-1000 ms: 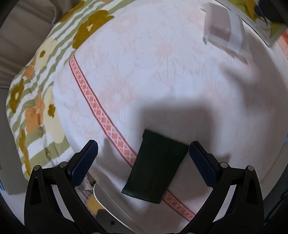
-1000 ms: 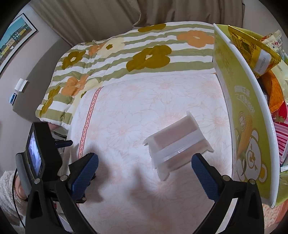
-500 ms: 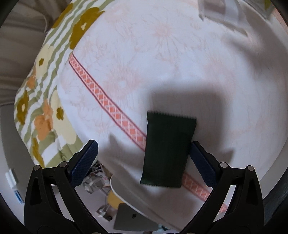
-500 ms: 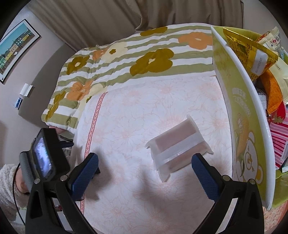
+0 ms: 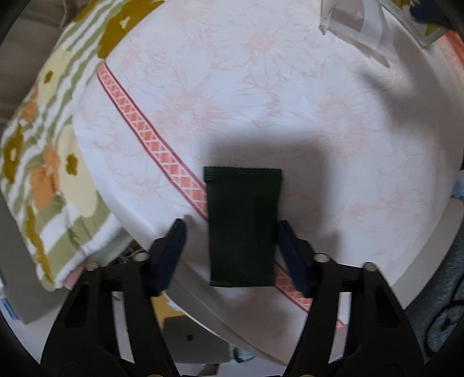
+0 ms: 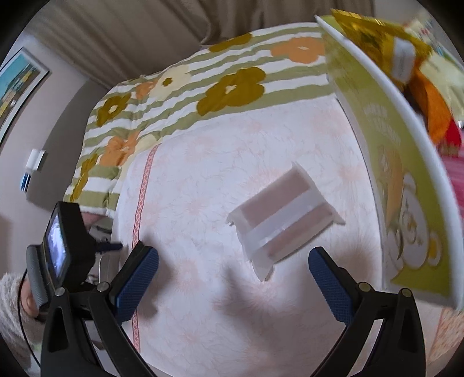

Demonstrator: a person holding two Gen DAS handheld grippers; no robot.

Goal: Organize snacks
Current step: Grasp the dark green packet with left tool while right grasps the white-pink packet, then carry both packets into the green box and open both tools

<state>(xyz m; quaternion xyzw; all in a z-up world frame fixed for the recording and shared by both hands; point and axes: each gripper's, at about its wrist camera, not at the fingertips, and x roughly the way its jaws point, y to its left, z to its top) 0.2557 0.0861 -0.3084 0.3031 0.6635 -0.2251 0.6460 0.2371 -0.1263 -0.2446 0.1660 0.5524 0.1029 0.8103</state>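
The yellow-green box (image 6: 385,162) bears printed characters, too blurred to read; nothing else carries text.

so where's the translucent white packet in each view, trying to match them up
Left wrist view: translucent white packet at the top right edge, far beyond the left gripper.
Right wrist view: same packet near the middle, just ahead of the right gripper.
Shared landmark: the red diamond-patterned stripe on the pale floral cloth.

Looking like a home living room: floral tablecloth (image 6: 232,290) covering table, flowered striped quilt (image 6: 203,84) hanging beyond, curtains (image 6: 130,34) and framed picture (image 6: 20,87) showing behind.
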